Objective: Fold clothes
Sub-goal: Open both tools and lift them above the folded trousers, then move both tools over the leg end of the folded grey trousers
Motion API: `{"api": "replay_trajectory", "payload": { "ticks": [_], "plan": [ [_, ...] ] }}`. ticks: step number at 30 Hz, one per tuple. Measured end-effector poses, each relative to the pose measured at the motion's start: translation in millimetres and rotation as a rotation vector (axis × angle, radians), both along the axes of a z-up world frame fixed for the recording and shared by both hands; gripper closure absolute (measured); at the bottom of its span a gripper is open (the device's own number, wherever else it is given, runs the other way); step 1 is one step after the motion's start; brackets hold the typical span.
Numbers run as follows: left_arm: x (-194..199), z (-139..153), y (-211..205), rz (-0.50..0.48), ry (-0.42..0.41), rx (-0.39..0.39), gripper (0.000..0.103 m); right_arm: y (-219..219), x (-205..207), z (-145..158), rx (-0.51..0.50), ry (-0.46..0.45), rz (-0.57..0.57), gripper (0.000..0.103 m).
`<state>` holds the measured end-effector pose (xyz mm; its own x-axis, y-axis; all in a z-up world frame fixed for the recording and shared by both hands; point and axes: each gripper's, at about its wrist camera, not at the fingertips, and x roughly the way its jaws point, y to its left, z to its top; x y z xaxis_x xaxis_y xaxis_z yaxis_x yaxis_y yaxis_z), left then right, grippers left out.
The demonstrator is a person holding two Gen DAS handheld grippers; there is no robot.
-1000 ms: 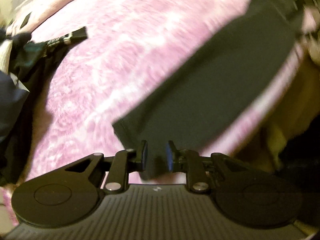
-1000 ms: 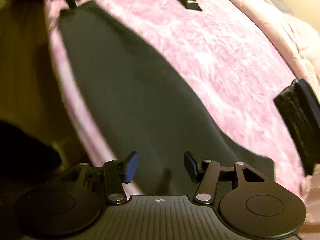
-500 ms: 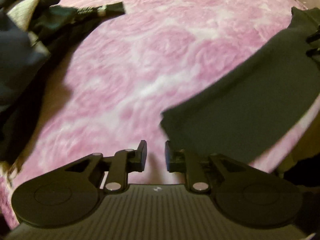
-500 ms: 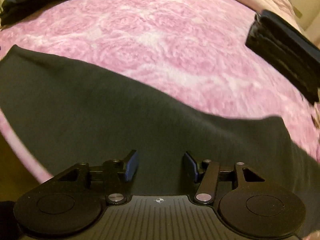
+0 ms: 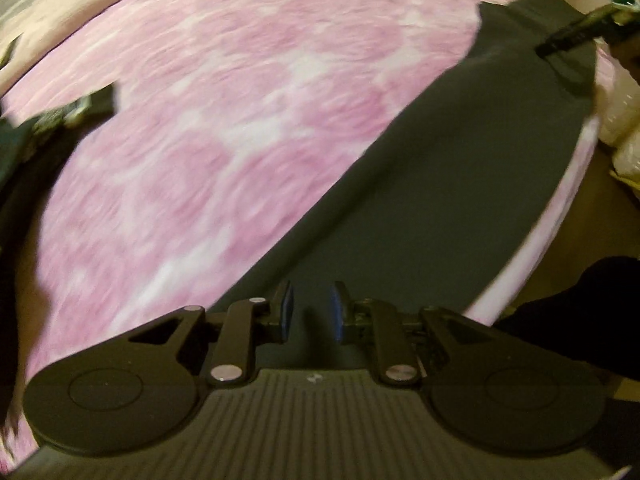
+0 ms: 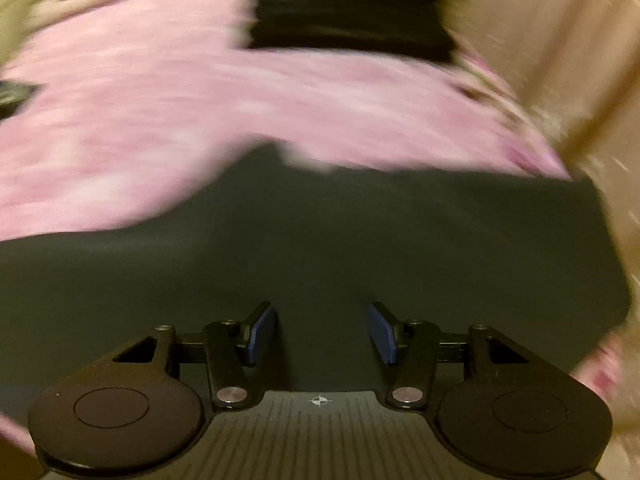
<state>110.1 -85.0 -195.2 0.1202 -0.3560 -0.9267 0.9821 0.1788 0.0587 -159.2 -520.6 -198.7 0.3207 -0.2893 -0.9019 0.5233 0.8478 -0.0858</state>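
Observation:
A dark grey garment (image 5: pixel 460 184) lies flat along the near edge of the pink blanket (image 5: pixel 224 128); it also shows in the right wrist view (image 6: pixel 320 248). My left gripper (image 5: pixel 310 312) is open over the garment's near left end, nothing between its blue pads. My right gripper (image 6: pixel 322 330) is open wide over the garment's right part, empty. The right gripper shows in the left wrist view (image 5: pixel 576 36) at the garment's far right end. Both views are blurred.
A stack of folded dark clothes (image 6: pixel 352 20) sits at the far side of the blanket. A pile of unfolded dark clothes (image 5: pixel 36 132) lies at the left. The blanket's edge (image 5: pixel 560 220) drops to the floor at the right.
My left gripper has moved right, back over the garment's end. My right gripper has swung right toward the garment's right end and the folded stack, and opened wider.

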Motion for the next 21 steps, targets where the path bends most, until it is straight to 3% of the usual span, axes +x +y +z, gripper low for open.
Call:
{"api": "replay_trajectory", "payload": {
  "ticks": [4,8,13,16,21],
  "plan": [
    [-26,-4,-54,-0.104,0.003,0.028,0.087,-65,-62,15,-0.018,-0.011,-0.172,0.048],
    [-57,1,-111,-0.209,0.012,0.027,0.084,-98,-90,36,-0.031,-0.121,-0.234,0.048],
    [-80,-1,-154,-0.299,0.014,0.037,0.082,-138,-98,13,-0.038,-0.129,-0.253,0.049],
    [-93,-3,-176,-0.351,0.013,0.046,0.082,-156,-107,5,-0.011,-0.194,-0.319,0.049],
    [-108,-5,-204,-0.417,0.007,0.066,0.079,-130,-107,20,-0.041,-0.173,-0.360,0.048]
  ]
}}
